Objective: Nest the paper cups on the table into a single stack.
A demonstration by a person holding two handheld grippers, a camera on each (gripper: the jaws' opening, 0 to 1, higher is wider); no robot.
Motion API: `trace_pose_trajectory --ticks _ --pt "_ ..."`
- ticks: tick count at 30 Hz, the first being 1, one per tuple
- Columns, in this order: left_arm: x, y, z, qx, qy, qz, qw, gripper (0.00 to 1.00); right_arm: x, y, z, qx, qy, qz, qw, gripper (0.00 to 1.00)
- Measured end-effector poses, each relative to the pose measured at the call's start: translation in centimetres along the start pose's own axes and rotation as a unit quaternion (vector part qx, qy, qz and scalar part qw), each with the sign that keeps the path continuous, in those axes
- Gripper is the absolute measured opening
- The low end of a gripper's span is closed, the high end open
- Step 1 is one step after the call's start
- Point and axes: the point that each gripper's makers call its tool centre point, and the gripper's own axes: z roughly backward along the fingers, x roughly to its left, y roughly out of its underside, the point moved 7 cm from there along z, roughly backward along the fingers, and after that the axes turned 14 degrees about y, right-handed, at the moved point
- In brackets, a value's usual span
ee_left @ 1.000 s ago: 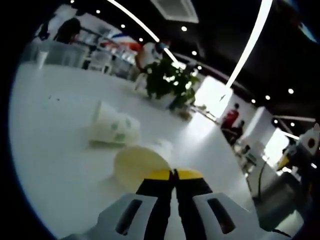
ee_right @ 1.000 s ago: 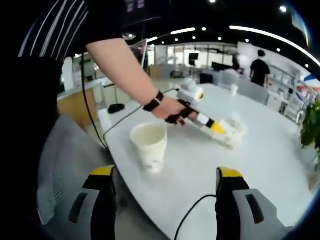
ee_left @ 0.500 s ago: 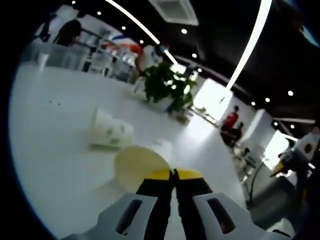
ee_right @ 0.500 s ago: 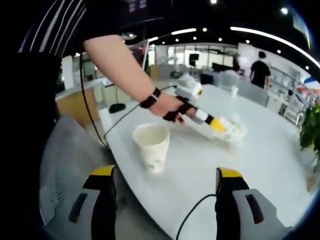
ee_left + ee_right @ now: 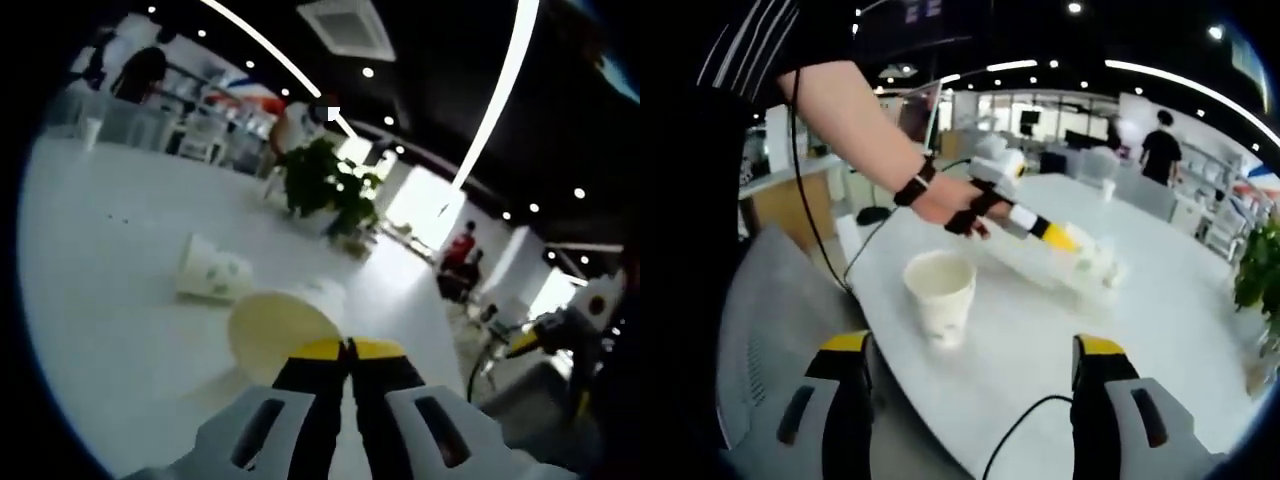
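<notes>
Held cup: the cup (image 5: 278,335) sits straight ahead of the left hand-held gripper (image 5: 349,352), its wide mouth facing the camera; the yellow-tipped jaws are pressed together on its rim, so the wall is pinched thin.
Same cup, other view: beyond and left of centre from the right hand-held gripper (image 5: 978,372), the left one (image 5: 1058,238) carries the nested cups (image 5: 1092,266) low over the bench (image 5: 1160,330).
Upright cup: a single paper cup (image 5: 937,296) stands mouth up, ahead and slightly left between the right jaws, which are spread wide with nothing in them.
Lying cup: a printed cup (image 5: 213,271) lies on its side, ahead and left of the left hand-held gripper.
Handling: paper cups look light, thin-walled and easily crushed; a gentle pinch at the stiffer rolled rim seems safest.
Risk: the upright one would likely tip if nudged.
</notes>
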Motion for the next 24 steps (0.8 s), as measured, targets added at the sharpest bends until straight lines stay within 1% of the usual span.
trace_pose_trajectory --ticks 2,5,6,9,12,14,17,19,21,24 --pt "-1.1 -0.3 0.3 -0.007 0.003 -0.008 0.9999 0.0 -0.1 -0.2 -0.1 -0.003 0.001 0.0 1.0 0.79" --pt "-2.3 -0.3 0.8 -0.007 0.001 -0.014 0.9999 0.0 -0.2 -0.4 -0.1 -0.006 0.001 0.001 1.0 0.79" --pt "-2.8 -0.3 1.0 -0.008 0.0 -0.016 0.9998 0.0 -0.2 -0.5 -0.1 -0.007 0.001 0.002 1.0 0.79" --pt "-3.5 -0.1 1.5 -0.01 0.002 -0.019 0.9998 0.0 -0.5 -0.7 -0.1 -0.01 0.004 0.005 0.9999 0.79" --pt "-4.8 0.0 2.2 -0.016 0.009 -0.022 0.9996 0.0 -0.8 -0.8 0.0 -0.01 0.007 0.007 0.9999 0.79" --pt "-5.3 0.4 2.8 -0.013 -0.001 -0.022 0.9997 0.0 -1.1 -0.9 0.0 -0.012 0.01 0.009 0.9998 0.79" --pt "-6.6 0.5 3.2 -0.024 0.0 -0.022 0.9995 0.0 -1.3 -1.0 0.1 -0.014 0.011 0.013 0.9998 0.79" --pt "-7.3 0.5 3.4 -0.025 -0.002 -0.026 0.9994 0.0 -1.6 -1.0 0.1 -0.011 0.012 0.013 0.9998 0.78" --pt "-8.1 0.4 3.7 -0.026 -0.002 -0.029 0.9992 0.0 -1.8 -1.1 0.2 -0.016 0.013 0.013 0.9997 0.78" --pt "-8.8 0.3 4.1 -0.024 -0.003 -0.037 0.999 0.0 -1.8 -1.1 0.2 -0.016 0.013 0.014 0.9997 0.78"
